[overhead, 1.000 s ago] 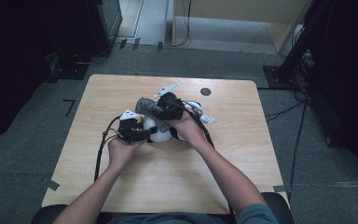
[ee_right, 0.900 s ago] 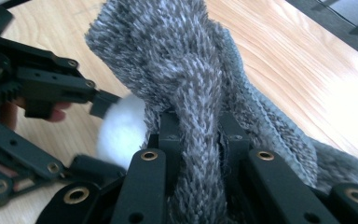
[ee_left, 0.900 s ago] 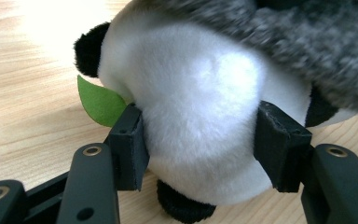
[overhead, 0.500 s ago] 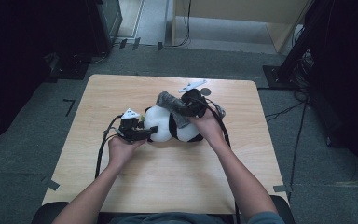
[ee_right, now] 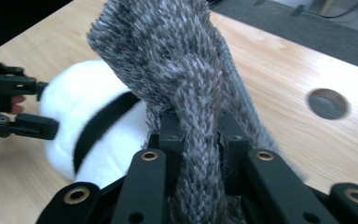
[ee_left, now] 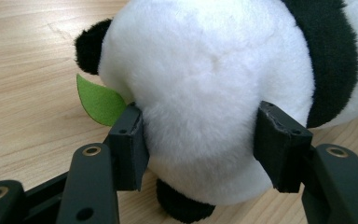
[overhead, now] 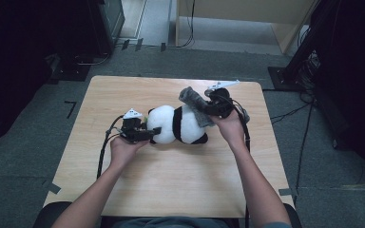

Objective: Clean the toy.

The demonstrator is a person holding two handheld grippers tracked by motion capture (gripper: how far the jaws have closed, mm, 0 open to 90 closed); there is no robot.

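Overhead, in the high view, a plush panda [overhead: 178,124] lay on its side near the middle of the wooden worktop [overhead: 171,185]. The left claw [overhead: 153,131] was at the white end of the toy, at the left, and its jaws stood on both sides of that end. The right claw [overhead: 204,108] was at the other end, above the black and white body, and it held a grey fuzzy cloth [overhead: 192,100] that lay against the top of the panda. Both forearms of the person came from the bottom edge.

Next, in the left gripper view, the left claw [ee_left: 200,149] was clamped on the round white part of the panda [ee_left: 205,79]; one pad pressed into the fur on each side. A small green felt leaf [ee_left: 100,100] stuck out just beside one pad, next to a black ear. The toy rested on the worktop [ee_left: 28,70].

Finally, in the right gripper view, the right claw [ee_right: 198,135] was clenched on a twisted strand of the grey cloth [ee_right: 168,51], which rose up between the jaws. Behind it lay the panda [ee_right: 88,126], and the left claw [ee_right: 42,105] gripped its far white end. A round hole [ee_right: 327,103] was in the worktop [ee_right: 279,70] farther off.
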